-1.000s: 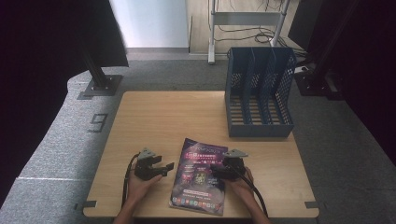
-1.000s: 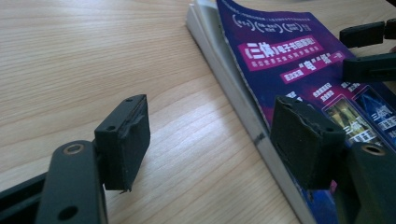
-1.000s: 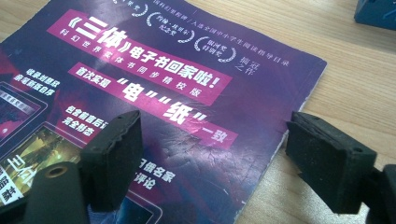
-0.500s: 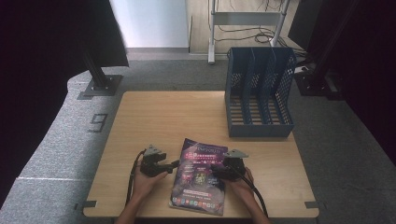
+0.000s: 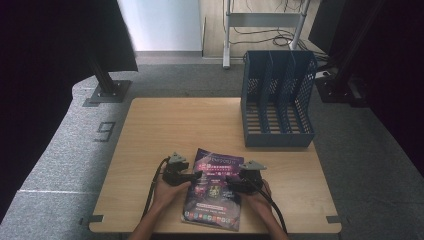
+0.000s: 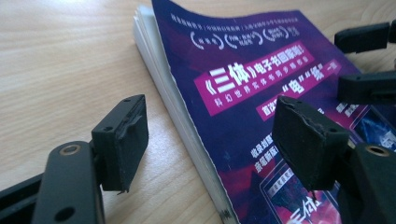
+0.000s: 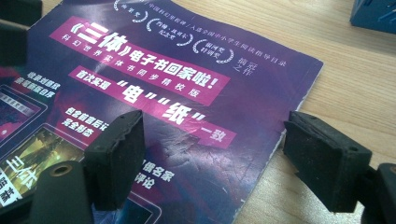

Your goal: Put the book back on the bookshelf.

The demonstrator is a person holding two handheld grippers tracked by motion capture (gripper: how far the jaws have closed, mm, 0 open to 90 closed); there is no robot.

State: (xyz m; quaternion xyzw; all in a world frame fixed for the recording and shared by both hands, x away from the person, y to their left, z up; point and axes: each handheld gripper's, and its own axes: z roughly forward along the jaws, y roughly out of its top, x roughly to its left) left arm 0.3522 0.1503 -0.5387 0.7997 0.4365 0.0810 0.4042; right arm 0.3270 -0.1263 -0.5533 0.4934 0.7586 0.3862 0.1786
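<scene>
Nearest the person's edge of the table [image 5: 150, 130], a purple magazine [image 5: 214, 189] is seen lying flat, cover up, slightly askew, with its near corner close to the table's rim. It is flanked by both tools, presumably so that it can be taken up from two sides at once.

On its left, the left gripper [image 5: 196, 177] is held low and level, pointed rightward at the magazine's left edge. In the left gripper view the jaws are seen spread wide, one over bare wood and the other over the cover, so that the stack of pages [image 6: 187, 121] lies between them; nothing is pinched yet. The lifted, curling cover edge there would seem to offer a place for a jaw to slip under.

On its right, the right gripper [image 5: 231, 183] is set over the cover, pointed leftward. Its jaws are likewise spread apart, one above the printed cover and one just past the magazine's right edge over the wood; no contact with the paper can be made out. The straddling pose is judged to be a preparation for closing on that edge.

Farther off, toward the right far side, a blue file rack [image 5: 276, 100] with three upright slots is stood well apart from the magazine, a likely destination for it.
</scene>
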